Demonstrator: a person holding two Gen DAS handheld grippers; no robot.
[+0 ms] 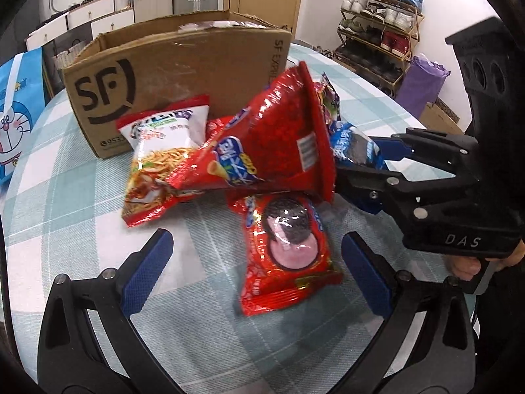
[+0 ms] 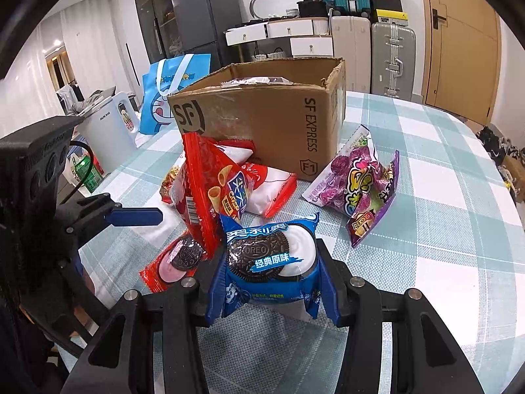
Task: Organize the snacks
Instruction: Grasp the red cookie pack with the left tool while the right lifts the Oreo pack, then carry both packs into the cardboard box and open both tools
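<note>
The right tongs (image 2: 272, 282) gripped the light, crushable blue Oreo pack (image 2: 270, 262) across its middle, while the left tongs (image 1: 256, 272) gaped above the red Oreo pack (image 1: 285, 256).

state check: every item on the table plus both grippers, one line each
cardboard box: open on top, upright
blue Oreo pack: clamped in right gripper
red Oreo pack: flat, free, between open left gripper fingers
red crisp bag: propped up, tilted
noodle snack bag: leaning on box
purple candy bag: lying apart, untouched
</note>
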